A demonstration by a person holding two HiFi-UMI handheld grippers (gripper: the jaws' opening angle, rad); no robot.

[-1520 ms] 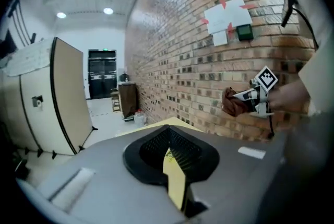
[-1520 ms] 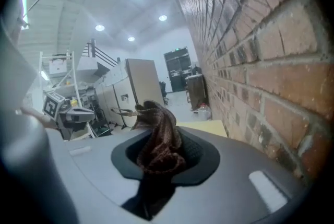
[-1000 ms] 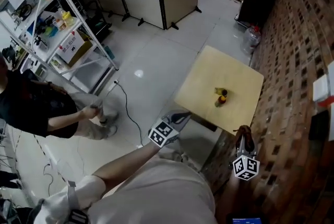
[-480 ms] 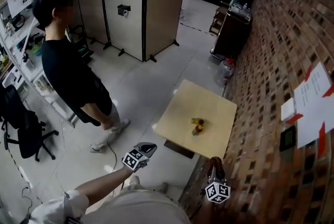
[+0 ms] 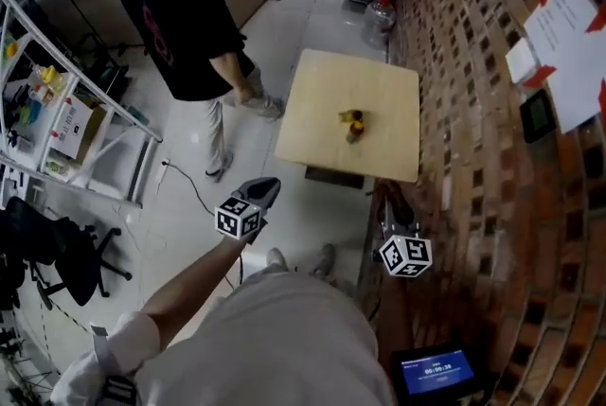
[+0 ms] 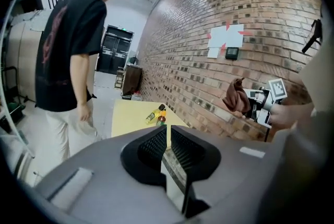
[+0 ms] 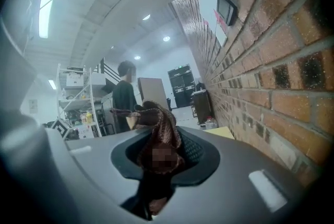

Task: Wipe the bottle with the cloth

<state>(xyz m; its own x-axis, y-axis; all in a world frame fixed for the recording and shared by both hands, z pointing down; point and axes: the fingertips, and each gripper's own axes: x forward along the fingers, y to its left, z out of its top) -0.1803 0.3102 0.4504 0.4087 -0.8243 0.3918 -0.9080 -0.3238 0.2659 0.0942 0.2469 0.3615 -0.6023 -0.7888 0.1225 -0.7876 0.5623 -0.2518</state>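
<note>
Nothing legible in any view. The small screen (image 5: 437,370) at the bottom edge shows light digits, too small to read. Print on the white sheets (image 5: 568,35) on the brick wall (image 5: 473,130) is not resolved. The red-and-white label on the box (image 5: 71,122) is blurred. The bottle (image 5: 352,122) label is unreadable.

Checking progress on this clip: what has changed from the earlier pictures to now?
The bystander has straightened from a bend and walked close to the table. The head view has swung round. Unchanged: the bottle lies on the table, the right gripper grips the brown cloth, the left gripper is shut and empty, both short of the table.
</note>
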